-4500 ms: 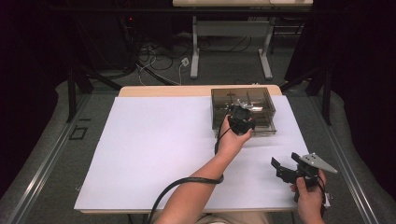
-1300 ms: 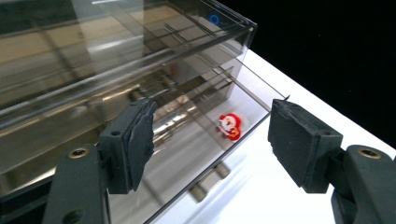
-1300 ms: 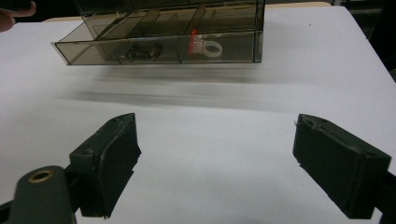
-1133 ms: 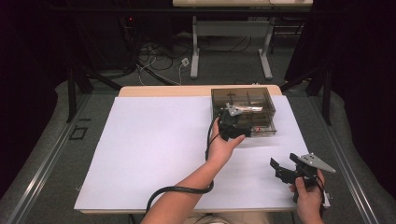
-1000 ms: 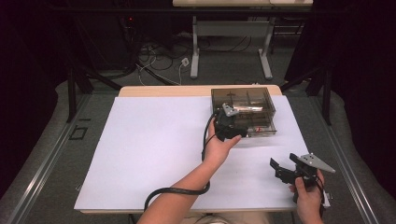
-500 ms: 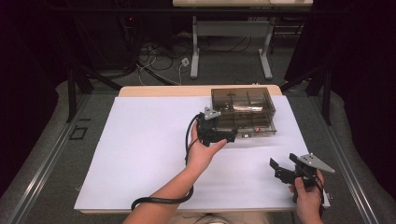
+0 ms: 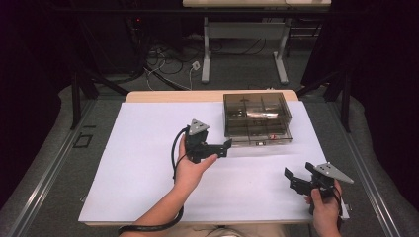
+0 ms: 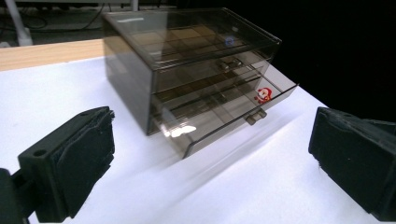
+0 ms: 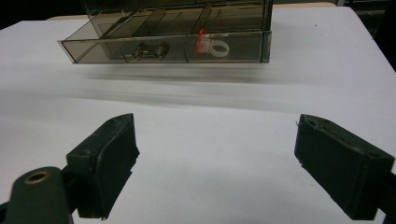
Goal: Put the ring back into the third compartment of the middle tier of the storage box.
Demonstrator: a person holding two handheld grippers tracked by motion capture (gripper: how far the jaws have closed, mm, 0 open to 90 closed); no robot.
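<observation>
Left hand-held gripper (image 7: 225,147) hovers level, jaws apart, beside drawer box (image 7: 256,118).

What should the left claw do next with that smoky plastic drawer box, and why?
Probably ease the left claw back toward the bottom drawer and push it shut. That drawer sticks out of the drawer box, the claw is open and empty just beside it, and the right claw sits farther away.

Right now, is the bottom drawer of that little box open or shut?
Open: the bottom drawer sticks out past the box front.
</observation>
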